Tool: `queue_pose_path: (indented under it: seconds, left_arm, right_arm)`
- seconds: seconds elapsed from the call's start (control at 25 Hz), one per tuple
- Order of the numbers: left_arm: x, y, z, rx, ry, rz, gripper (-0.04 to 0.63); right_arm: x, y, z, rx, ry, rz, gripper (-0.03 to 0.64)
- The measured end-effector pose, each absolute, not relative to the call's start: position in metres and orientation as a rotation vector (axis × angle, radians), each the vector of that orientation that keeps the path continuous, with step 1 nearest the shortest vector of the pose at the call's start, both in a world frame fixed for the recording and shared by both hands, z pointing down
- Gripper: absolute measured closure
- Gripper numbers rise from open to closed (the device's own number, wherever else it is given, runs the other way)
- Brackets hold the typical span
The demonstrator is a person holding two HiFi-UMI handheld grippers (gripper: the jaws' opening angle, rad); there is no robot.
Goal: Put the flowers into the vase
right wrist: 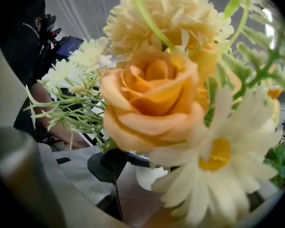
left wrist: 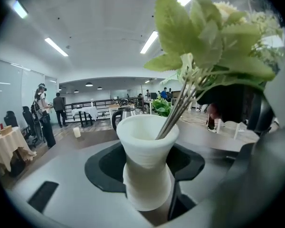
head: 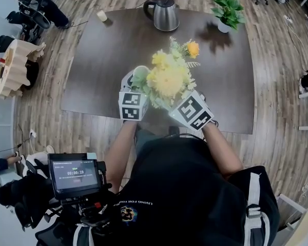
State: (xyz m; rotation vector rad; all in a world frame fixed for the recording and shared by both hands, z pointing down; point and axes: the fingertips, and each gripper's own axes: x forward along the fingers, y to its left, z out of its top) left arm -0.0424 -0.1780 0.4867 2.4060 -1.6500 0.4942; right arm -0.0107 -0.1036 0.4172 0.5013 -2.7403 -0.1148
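Observation:
A white vase [head: 139, 74] hangs over the front part of the dark table [head: 102, 55], with my left gripper [head: 132, 87] shut on its waist. In the left gripper view the vase [left wrist: 143, 137] sits between the black pads [left wrist: 104, 167], and thin stems [left wrist: 178, 110] lean into its mouth. The bouquet [head: 168, 80] of yellow and cream flowers rises from the vase, with an orange rose [right wrist: 149, 96] and a daisy [right wrist: 218, 160] filling the right gripper view. My right gripper [head: 178, 100] sits under the blooms at the right, its jaws wide and one finger [right wrist: 14, 175] clear of the stems.
A steel kettle [head: 165, 13], a small candle [head: 101, 16] and a potted green plant [head: 227, 8] stand along the table's far side. A screen on a stand [head: 74, 174] is at my lower left. A round wooden table [head: 13, 68] stands on the floor at the left.

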Motion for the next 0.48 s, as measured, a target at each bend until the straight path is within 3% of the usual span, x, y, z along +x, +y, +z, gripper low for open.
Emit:
queue_pose_path:
  seconds: [0.48]
  left_arm:
    - [-0.015, -0.166, 0.502, 2.495, -1.529, 0.601, 0.351]
  right_arm:
    - [0.006, -0.104, 0.437, 0.424, -2.377, -0.189, 0.39]
